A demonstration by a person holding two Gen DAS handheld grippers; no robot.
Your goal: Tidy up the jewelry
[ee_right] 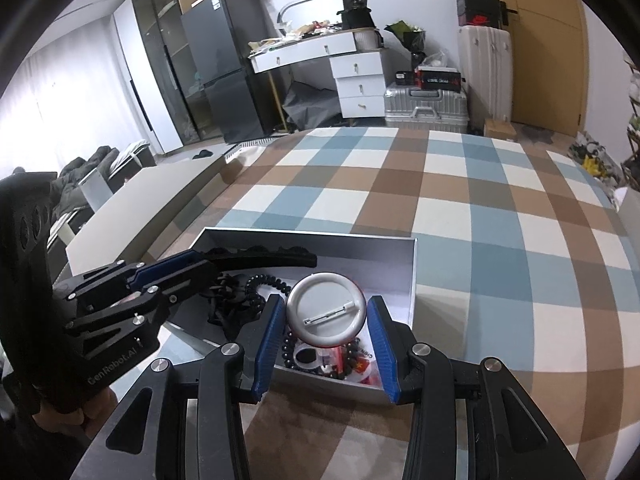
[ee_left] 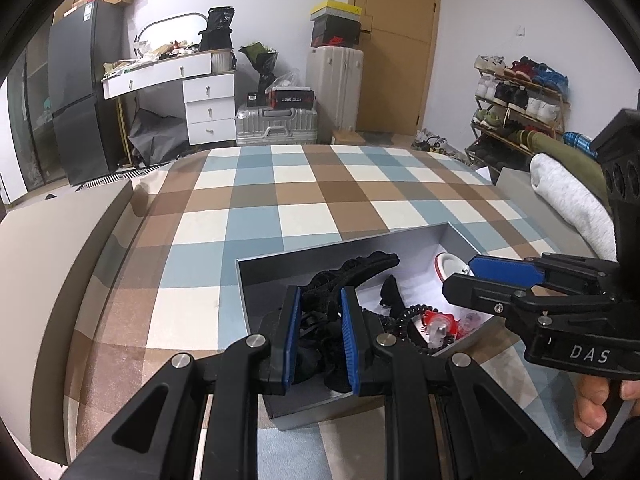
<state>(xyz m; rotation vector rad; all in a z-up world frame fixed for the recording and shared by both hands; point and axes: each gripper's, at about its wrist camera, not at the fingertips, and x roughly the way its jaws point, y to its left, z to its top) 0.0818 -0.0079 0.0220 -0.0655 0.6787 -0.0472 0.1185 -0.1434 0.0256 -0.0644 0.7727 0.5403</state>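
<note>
A grey open box sits on the checked bedspread and holds mixed jewelry. My left gripper is shut on a long black hair clip, which shows in the right wrist view held over the box. My right gripper is shut on a round white pin badge, back side and pin facing the camera, just above the box's near end. The badge's red edge shows in the left wrist view. Black beads, a bead bracelet and red trinkets lie inside.
The checked bedspread spreads beyond the box. A white rolled towel lies at the right. A beige bed frame runs along the left. Suitcases, a dresser, a fridge and a shoe rack stand beyond.
</note>
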